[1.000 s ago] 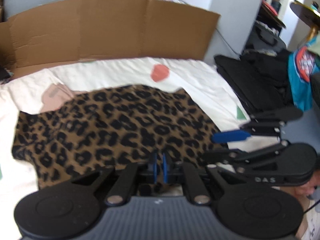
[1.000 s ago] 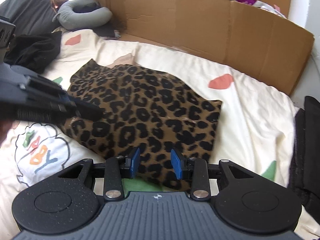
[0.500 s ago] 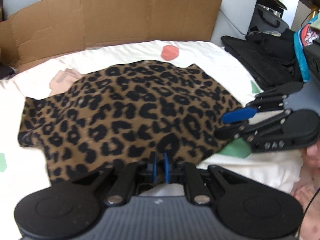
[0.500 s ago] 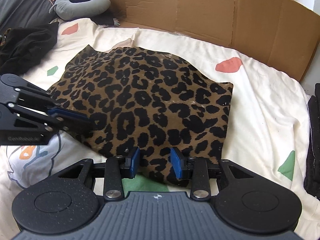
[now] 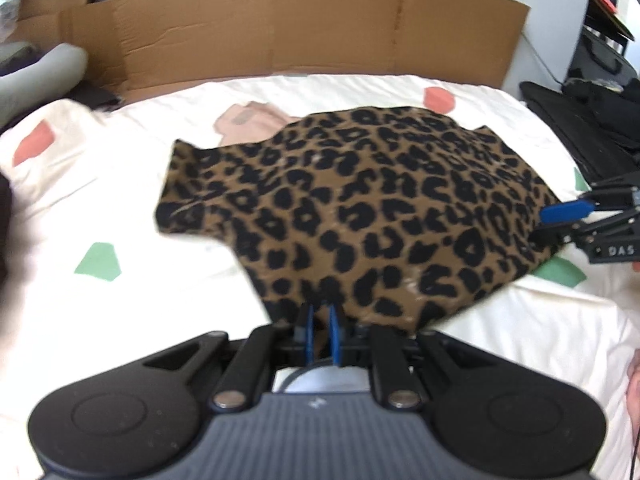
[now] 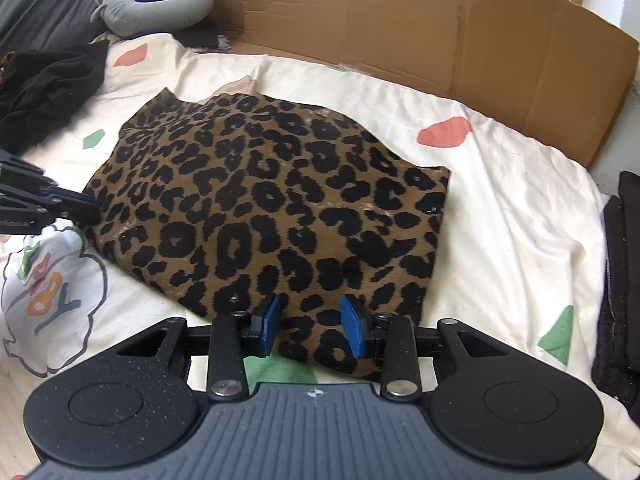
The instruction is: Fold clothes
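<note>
A leopard-print garment (image 5: 380,208) (image 6: 272,208) lies folded on the cream bed sheet (image 5: 120,320). My left gripper (image 5: 320,332) is at the garment's near-left edge, and its blue pads stand narrowly apart with a bit of the cloth pinched between them. The right wrist view shows it at the far left (image 6: 90,210), at the garment's left corner. My right gripper (image 6: 310,322) hovers over the near-right edge. Its pads stand apart with flat cloth under the gap. In the left wrist view it sits at the garment's right side (image 5: 556,222).
A cardboard sheet (image 6: 440,32) stands along the far side of the bed. Black clothes (image 6: 44,88) and a grey neck pillow (image 6: 156,4) lie at the far left. Black bags (image 5: 580,128) sit off the right edge. Part of a hand (image 5: 634,392) shows at right.
My left gripper has moved left and lower, staying at the garment's edge; it now sits at the far left of the right wrist view. The right gripper has stayed put.
</note>
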Demonstrator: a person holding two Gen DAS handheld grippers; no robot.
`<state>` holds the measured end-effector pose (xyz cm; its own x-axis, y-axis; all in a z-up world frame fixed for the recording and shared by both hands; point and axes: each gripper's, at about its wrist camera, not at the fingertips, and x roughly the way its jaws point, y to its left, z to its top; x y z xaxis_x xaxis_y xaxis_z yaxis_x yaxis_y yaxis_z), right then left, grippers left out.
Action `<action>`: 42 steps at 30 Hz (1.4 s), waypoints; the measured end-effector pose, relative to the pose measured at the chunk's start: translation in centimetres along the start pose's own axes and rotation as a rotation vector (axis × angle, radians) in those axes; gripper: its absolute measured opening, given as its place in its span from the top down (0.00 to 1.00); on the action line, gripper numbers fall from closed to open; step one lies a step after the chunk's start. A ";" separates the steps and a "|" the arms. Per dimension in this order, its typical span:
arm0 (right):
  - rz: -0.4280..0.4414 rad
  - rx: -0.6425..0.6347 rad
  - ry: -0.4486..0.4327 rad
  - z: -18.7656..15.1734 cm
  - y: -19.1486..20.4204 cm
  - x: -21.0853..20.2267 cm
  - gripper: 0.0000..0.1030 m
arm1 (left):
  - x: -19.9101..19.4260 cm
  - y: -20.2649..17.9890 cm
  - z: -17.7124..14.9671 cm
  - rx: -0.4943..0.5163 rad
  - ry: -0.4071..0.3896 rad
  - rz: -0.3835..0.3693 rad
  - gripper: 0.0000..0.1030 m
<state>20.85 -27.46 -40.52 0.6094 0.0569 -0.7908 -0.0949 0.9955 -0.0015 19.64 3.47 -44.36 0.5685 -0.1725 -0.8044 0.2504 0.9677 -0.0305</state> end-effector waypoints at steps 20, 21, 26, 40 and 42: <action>0.032 0.359 0.045 -1.9 -4.3 -3.4 0.60 | -2.1 1.6 -0.4 -0.143 0.004 -0.004 0.65; 0.043 0.398 0.056 -2.2 -4.6 -3.2 0.60 | -2.0 1.5 -0.5 -0.146 0.006 -0.008 0.65; 0.143 0.604 0.084 -3.8 -6.0 -1.9 0.60 | -1.2 1.7 -0.7 -0.167 0.028 -0.022 0.65; 0.298 0.981 0.030 -6.1 -9.8 -0.3 0.83 | -0.6 2.4 -1.1 -0.223 0.055 -0.046 0.64; 0.310 1.001 0.026 -6.3 -10.0 -0.4 0.83 | -0.5 2.7 -1.2 -0.243 0.056 -0.055 0.64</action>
<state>16.63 -37.95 -44.08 0.6516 0.3305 -0.6828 0.4577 0.5465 0.7013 19.06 6.36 -44.73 0.5128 -0.2224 -0.8292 0.0801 0.9741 -0.2117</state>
